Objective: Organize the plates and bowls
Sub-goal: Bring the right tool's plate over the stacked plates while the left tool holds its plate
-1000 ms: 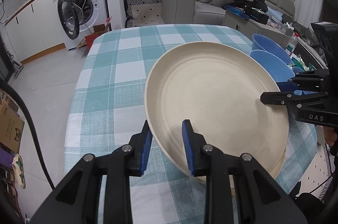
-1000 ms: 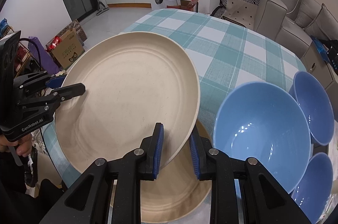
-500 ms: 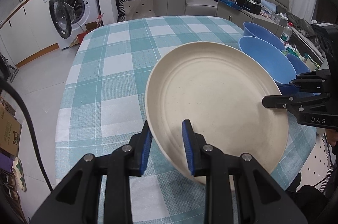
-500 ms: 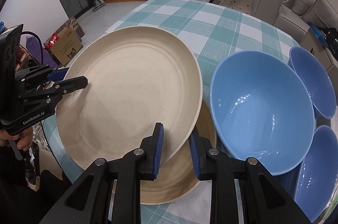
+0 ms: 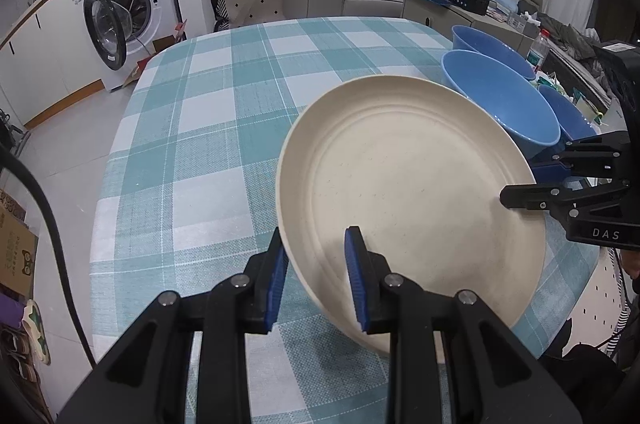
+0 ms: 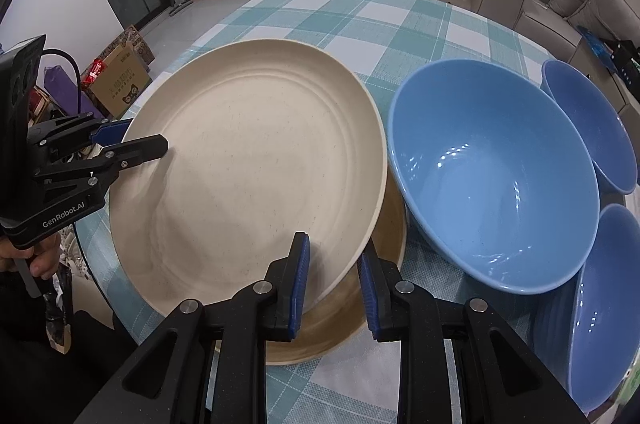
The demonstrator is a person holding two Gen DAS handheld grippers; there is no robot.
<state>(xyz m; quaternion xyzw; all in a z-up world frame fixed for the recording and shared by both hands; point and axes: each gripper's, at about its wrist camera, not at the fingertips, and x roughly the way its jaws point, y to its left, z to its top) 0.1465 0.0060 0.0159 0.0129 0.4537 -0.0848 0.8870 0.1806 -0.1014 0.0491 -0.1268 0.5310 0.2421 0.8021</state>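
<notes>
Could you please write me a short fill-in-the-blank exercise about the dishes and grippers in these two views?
1. Both grippers are shut on the rim of one cream ____.
2. The table carries ____ blue bowls.
3. Under the held plate lies a second ____.
4. The tablecloth pattern is ____.

Missing words: plate; three; plate; checked

Indoor light, even & fairly bright, cool tone, from overhead. Soft shadows on the cream plate [image 6: 248,160] under each gripper finger. Small glare spots inside the big blue bowl [image 6: 492,176]. Both views sharp at centre; heavy fisheye bend w/ black vignette at corners.
</notes>
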